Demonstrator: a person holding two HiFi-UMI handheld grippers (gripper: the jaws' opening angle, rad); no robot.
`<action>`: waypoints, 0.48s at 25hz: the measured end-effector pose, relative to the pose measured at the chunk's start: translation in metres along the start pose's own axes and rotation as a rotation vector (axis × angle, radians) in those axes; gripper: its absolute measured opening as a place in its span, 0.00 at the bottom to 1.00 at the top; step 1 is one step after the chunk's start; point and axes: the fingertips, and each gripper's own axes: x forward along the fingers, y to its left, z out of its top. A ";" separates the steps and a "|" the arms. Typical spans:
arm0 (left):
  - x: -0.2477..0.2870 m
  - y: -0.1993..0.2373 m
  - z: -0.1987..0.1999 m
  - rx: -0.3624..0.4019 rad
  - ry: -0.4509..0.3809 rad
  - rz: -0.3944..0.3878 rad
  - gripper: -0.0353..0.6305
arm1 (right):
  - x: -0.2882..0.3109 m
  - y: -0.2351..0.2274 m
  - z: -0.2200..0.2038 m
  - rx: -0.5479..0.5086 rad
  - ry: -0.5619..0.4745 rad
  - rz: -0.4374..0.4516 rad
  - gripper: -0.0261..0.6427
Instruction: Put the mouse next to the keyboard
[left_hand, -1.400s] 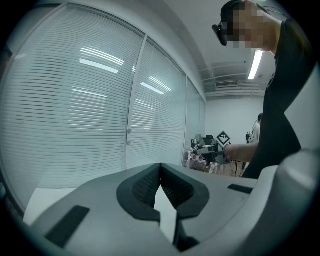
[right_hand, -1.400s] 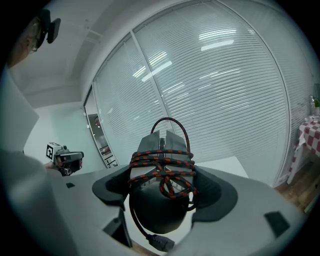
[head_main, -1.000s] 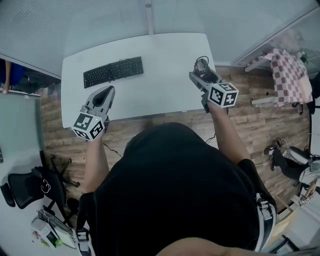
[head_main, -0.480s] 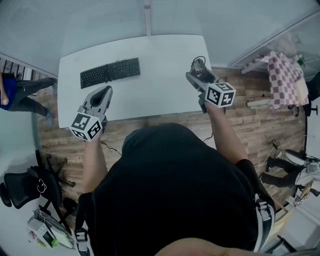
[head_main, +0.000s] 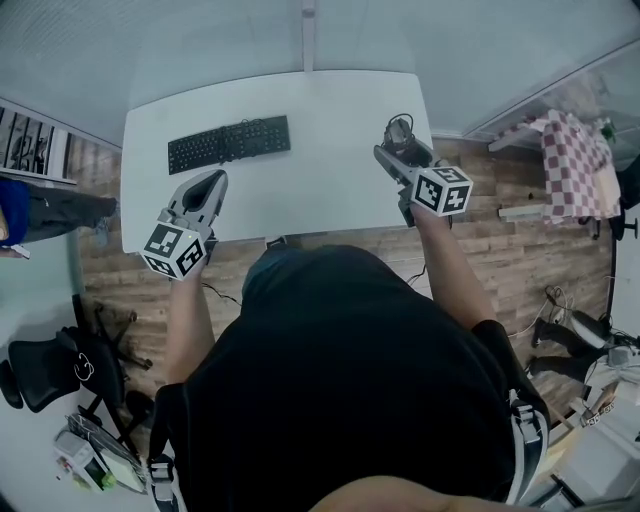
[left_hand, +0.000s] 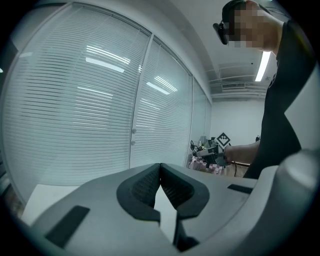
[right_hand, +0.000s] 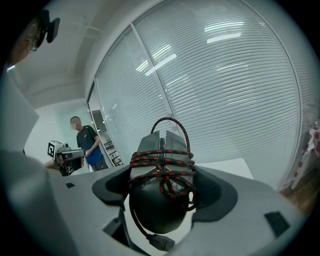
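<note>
A black keyboard lies on the far left part of the white table. My right gripper hovers over the table's right edge, shut on a dark mouse whose red-and-black braided cable is wound around its body; the mouse shows small in the head view. My left gripper is held above the table's near left edge, jaws closed together with nothing between them. The keyboard is not visible in either gripper view.
Wood floor surrounds the table. Glass walls with blinds stand behind it. A checkered-cloth table is at the right, a black office chair at lower left. A person stands by the left wall.
Both grippers have stayed almost where they were over the table. The person at the left edge of the head view has moved.
</note>
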 end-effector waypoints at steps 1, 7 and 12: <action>-0.001 0.005 -0.001 -0.001 0.001 0.001 0.09 | 0.005 0.002 0.000 0.001 -0.001 0.000 0.62; -0.001 0.039 0.005 0.000 -0.006 0.007 0.09 | 0.030 0.010 0.005 0.003 0.005 -0.003 0.62; 0.003 0.064 0.008 -0.002 -0.009 -0.005 0.09 | 0.050 0.015 0.014 0.003 0.001 -0.018 0.62</action>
